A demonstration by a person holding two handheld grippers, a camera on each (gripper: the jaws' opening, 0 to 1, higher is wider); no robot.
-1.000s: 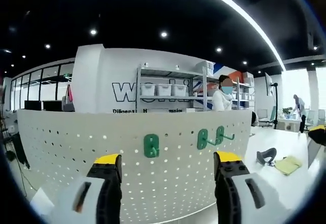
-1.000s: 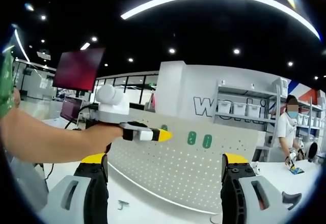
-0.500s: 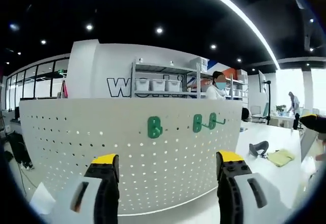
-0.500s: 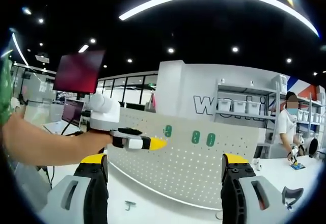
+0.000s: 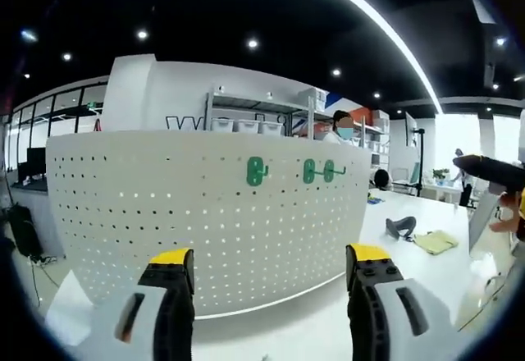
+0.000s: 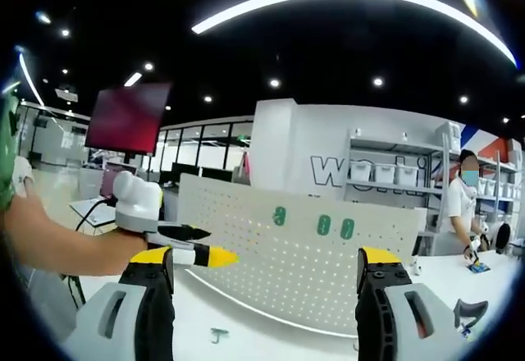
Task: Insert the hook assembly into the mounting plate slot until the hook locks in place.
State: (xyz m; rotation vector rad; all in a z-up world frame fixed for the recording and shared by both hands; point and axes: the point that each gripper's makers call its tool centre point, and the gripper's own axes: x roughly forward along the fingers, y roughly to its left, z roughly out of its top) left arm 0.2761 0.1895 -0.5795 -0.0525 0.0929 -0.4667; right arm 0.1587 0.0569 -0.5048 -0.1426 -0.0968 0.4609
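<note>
The white perforated mounting plate (image 5: 205, 213) stands upright on the white table (image 5: 394, 262). Three green hooks hang near its top edge: one apart (image 5: 257, 171) and a pair (image 5: 320, 171) to its right. My left gripper (image 5: 267, 275) is open in front of the plate with nothing between its jaws. In the right gripper view the plate (image 6: 303, 262) and its hooks (image 6: 280, 216) stand farther off. The left gripper (image 6: 201, 248), held by a person's hand, reaches in from the left. A small green hook (image 6: 216, 335) lies on the table. My right gripper (image 6: 262, 271) is open and holds nothing.
A dark object (image 5: 399, 228) and a yellow-green cloth (image 5: 439, 242) lie on the table right of the plate. A person (image 6: 466, 205) stands at shelving (image 6: 385, 172) behind. A red screen (image 6: 127, 115) hangs at the back left. The right gripper (image 5: 492, 172) shows at the far right.
In the right gripper view the left gripper has dropped and drawn back to the left. The left gripper view's camera has moved, so the plate now reaches higher in its picture. Both grippers stay open.
</note>
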